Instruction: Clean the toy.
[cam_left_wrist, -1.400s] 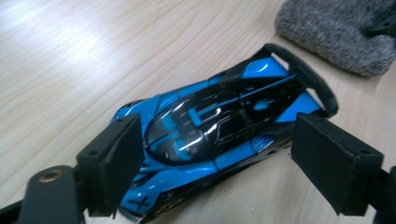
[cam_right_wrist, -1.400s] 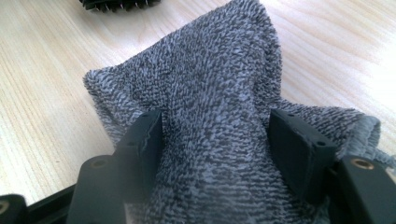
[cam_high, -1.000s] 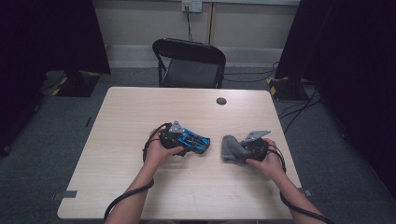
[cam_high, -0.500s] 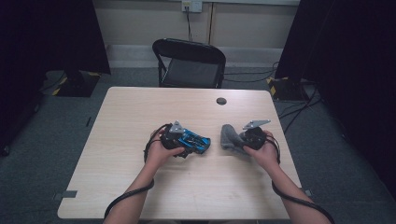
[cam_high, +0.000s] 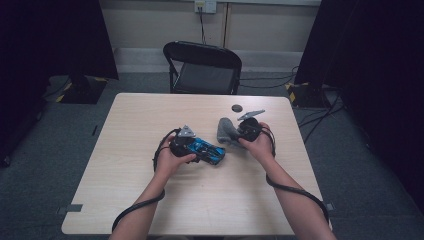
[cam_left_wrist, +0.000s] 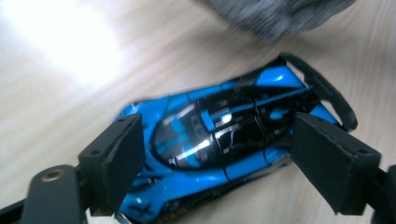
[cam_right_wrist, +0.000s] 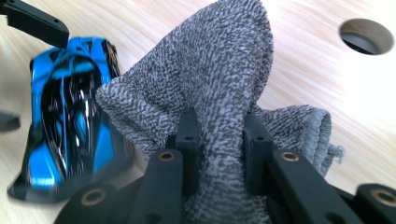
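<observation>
Here, right gripper pinching grey cloth, left gripper just narrowing, astride blue toy car

Cloth blurred, cut off above

Glossy blue plastic toy car, nubbly grey knit cloth (terry-like), matt wood-grain table.

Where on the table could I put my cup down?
The table is bare on its left side and along the near edge. It's crowded mid-table, where the blue toy car and grey cloth sit, with a round hole behind them.
</observation>
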